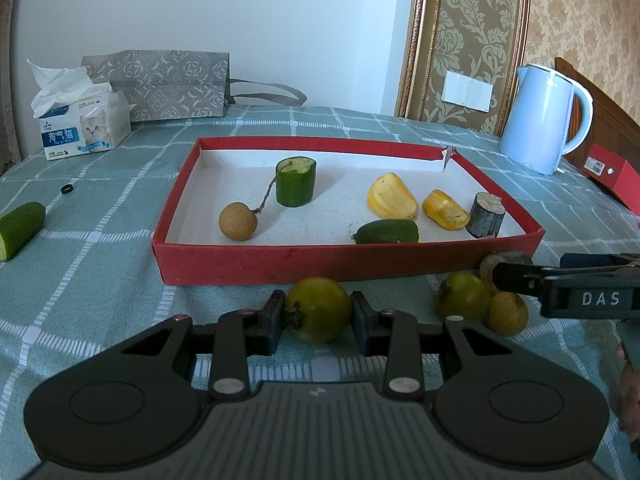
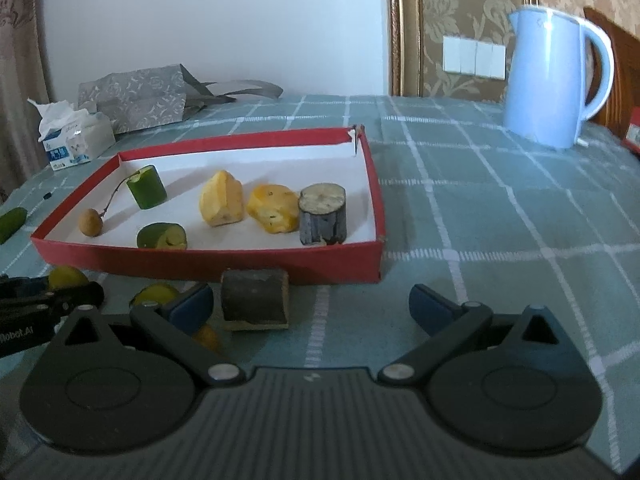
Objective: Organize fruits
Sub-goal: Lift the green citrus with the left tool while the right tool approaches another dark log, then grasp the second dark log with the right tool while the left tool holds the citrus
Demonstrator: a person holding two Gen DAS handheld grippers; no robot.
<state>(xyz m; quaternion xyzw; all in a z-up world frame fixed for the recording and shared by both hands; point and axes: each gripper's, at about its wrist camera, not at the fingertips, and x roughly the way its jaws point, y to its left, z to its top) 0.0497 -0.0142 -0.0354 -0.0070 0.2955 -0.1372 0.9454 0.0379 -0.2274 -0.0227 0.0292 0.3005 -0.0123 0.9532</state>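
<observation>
The left gripper point(image 1: 318, 322) is clamped on a round yellow-green tomato-like fruit point(image 1: 319, 309), its dark pads pressed to the fruit's two sides just in front of the near wall of the shallow red cardboard tray point(image 1: 256, 262). The right gripper point(image 2: 311, 305) stands with its jaws spread wide and nothing between the pads; a dark-skinned cut stem chunk point(image 2: 255, 299) lies on the cloth just inside its left finger, near but not pinched. Beside that finger sit a second yellow-green round fruit point(image 1: 462, 295) and a small brown round longan point(image 1: 507, 313), close together on the green checked tablecloth point(image 2: 500, 220). Inside the white-lined tray lie a brown stemmed longan point(image 1: 238, 221), an upright green cucumber stub point(image 1: 295, 182), a lying green cucumber piece point(image 1: 387, 232), two yellow jackfruit-like pieces point(image 1: 393, 196) and point(image 1: 445, 210), and an upright dark stem section point(image 1: 486, 216). Left of the tray, well apart, a further green cucumber piece point(image 1: 20, 229) rests on the cloth. Farther back stand a tissue pack printed with a kitten point(image 1: 82, 128), a grey patterned paper bag point(image 1: 168, 84) and a pale blue electric kettle point(image 1: 540, 120).
</observation>
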